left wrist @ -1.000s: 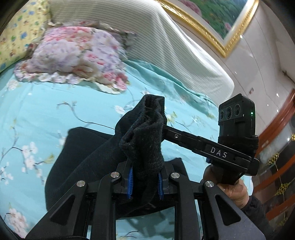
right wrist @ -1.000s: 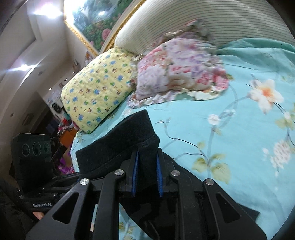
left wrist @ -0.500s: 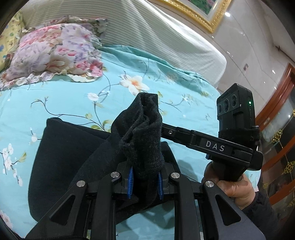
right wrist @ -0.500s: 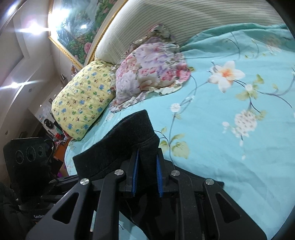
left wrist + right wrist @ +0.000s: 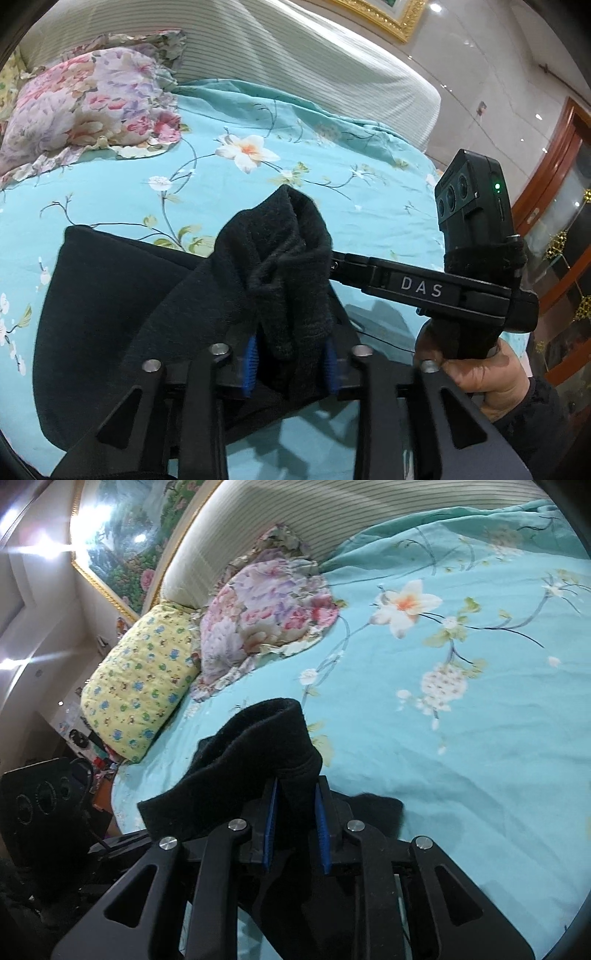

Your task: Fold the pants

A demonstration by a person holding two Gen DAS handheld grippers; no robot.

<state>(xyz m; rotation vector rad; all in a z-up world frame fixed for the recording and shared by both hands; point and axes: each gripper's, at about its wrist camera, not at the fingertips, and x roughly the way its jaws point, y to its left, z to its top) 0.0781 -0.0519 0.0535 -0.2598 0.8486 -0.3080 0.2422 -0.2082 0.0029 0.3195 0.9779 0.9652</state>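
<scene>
Both grippers clamped on the black pants (image 5: pixel 110 295): left gripper (image 5: pixel 291 358) and right gripper (image 5: pixel 295 834) each pinching bunched fabric above the bed (image 5: pixel 332 177).

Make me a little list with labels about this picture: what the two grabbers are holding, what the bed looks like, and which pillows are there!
left gripper: shut on the black pants, bunched cloth sticking up between the blue pads
right gripper: shut on the black pants too
pants: partly lifted, the rest lying on the bed
bed cover: turquoise with flowers
pillows: one floral pink pillow, one yellow patterned pillow, side by side by the striped headboard
folding: not finished
</scene>
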